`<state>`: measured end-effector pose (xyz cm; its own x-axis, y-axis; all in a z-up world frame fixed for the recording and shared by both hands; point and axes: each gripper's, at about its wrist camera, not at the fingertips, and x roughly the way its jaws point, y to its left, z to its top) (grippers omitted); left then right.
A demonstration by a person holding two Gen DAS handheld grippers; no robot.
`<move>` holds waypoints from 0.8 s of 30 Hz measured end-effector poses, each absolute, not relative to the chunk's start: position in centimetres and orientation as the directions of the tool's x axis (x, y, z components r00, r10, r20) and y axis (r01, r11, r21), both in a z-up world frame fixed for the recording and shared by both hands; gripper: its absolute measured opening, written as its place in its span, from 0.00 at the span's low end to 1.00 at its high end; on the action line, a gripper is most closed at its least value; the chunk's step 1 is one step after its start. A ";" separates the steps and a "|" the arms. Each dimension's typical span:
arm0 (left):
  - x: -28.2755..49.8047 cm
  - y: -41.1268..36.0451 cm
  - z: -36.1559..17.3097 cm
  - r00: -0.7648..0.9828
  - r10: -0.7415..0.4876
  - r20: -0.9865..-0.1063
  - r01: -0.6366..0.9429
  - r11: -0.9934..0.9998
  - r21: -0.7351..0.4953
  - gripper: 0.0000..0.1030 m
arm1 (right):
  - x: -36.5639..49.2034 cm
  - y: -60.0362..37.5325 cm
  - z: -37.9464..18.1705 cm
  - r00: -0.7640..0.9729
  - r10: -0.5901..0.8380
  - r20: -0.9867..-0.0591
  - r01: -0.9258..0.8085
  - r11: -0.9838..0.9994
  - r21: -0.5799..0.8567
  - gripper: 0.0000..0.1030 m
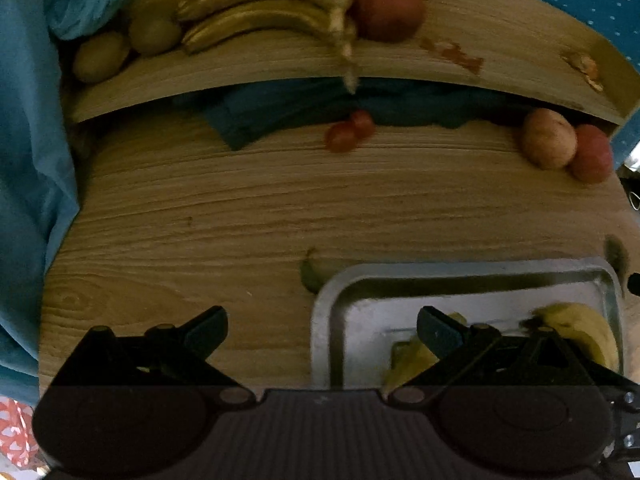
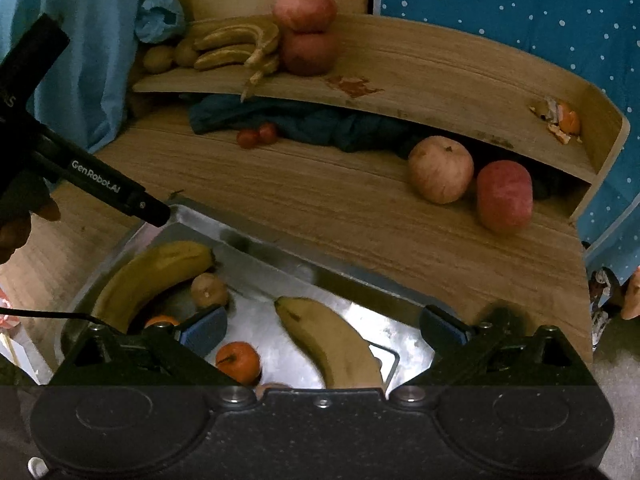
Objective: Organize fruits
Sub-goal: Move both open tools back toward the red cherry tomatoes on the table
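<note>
A metal tray (image 2: pixel 280 256) on the wooden table holds two loose bananas (image 2: pixel 332 340), a kiwi (image 2: pixel 208 290) and a small orange (image 2: pixel 238 360). My right gripper (image 2: pixel 322 328) hangs open over the tray, one banana lying between its fingers without contact. My left gripper (image 1: pixel 320 326) is open too, its right finger over the tray's (image 1: pixel 332 292) left corner. On the upper shelf lie a banana bunch (image 2: pixel 236 50), two kiwis (image 2: pixel 160 58) and two stacked apples (image 2: pixel 306 28). Two more apples (image 2: pixel 440 170) and cherry tomatoes (image 2: pixel 256 136) sit on the lower board.
A dark blue cloth (image 2: pixel 304 120) is bunched under the shelf. Orange peel scraps (image 2: pixel 560 120) lie at the shelf's right end, and a reddish stain (image 2: pixel 352 84) marks its middle. Light blue fabric (image 2: pixel 80 60) hangs at left; a dotted blue cloth (image 2: pixel 520 12) covers the back.
</note>
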<state>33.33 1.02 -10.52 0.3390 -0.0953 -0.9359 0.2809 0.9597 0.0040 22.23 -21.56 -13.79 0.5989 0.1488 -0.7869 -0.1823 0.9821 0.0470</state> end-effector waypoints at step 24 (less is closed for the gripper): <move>41.0 -1.1 -12.9 0.482 -0.116 -0.868 0.463 0.876 0.140 1.00 | 39.9 -21.1 -13.5 0.624 0.268 -0.733 -0.115 0.960 0.254 0.94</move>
